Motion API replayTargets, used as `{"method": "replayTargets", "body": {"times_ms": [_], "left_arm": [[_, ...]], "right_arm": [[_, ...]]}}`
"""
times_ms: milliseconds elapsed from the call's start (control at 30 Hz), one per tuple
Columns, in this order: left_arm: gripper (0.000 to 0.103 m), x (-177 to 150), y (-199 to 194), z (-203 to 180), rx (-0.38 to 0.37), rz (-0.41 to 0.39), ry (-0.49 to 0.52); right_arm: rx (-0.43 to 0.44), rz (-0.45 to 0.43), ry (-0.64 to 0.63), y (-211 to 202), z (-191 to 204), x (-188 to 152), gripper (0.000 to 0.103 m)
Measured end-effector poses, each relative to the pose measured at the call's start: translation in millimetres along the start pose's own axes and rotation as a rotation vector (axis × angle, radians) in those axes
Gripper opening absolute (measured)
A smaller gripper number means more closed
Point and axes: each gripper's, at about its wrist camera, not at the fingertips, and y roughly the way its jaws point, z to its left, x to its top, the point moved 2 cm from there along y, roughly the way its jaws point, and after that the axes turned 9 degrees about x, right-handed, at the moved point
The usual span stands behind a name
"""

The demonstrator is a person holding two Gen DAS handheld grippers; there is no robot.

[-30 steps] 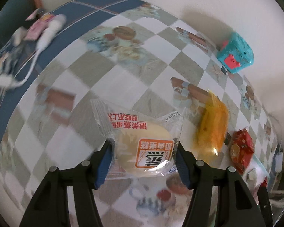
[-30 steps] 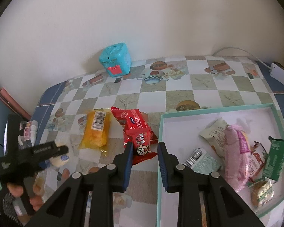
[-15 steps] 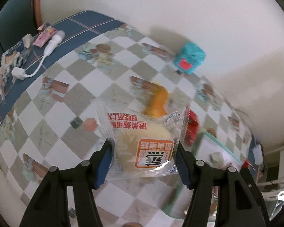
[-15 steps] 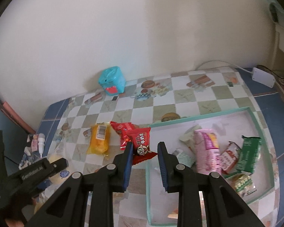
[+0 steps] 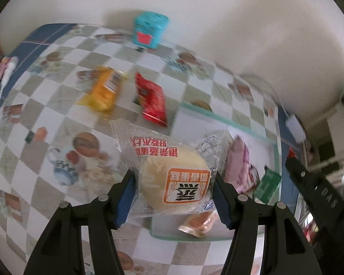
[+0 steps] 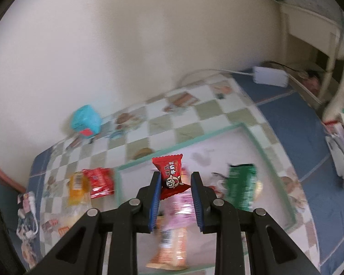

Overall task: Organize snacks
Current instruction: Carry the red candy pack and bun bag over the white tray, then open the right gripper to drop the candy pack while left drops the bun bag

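Left gripper [image 5: 173, 191] clamped on a clear-wrapped pale round steamed cake [image 5: 175, 183], carried above the near corner of the mint-rimmed white tray [image 5: 227, 120]. Right gripper [image 6: 175, 189] pinched on a small red crinkly candy packet [image 6: 172, 174], also over the tray. Probably light and squashy, film slippery: best taken across the cake's middle, gently. Packet likely safest held by its filled centre, not the flimsy crimped ends.

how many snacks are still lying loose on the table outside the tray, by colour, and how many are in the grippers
Orange, on table: 1, orange packet
Red, on table: 1, red packet
Held, left gripper: 1, steamed cake
Held, right gripper: 1, red milk candy
Total: 4
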Motion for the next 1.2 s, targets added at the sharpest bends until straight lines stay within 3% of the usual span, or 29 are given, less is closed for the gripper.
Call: {"method": "replayTargets", "body": {"times_ms": [167,400,700,1200], "left_arm": [[0.064,-10,14,-24,0.013,0.027,0.09],[0.064,-21,32,-36,0.013,0.076,0.141],[0.065,-35,46,-51,0.003,0.128,0.194],[0.068,-37,55,-49,-0.071,0.186,0.167]], "right_arm": [[-0.028,0.013,0.068,-2,-29,1,0.028],[-0.044,0.044,0.064,0,-32,-13,0.028],[-0.075,0.161,0.079,28,-38,-37,0.028],[-0.141,0.225,0.115,39,-51,-44,0.029]]}}
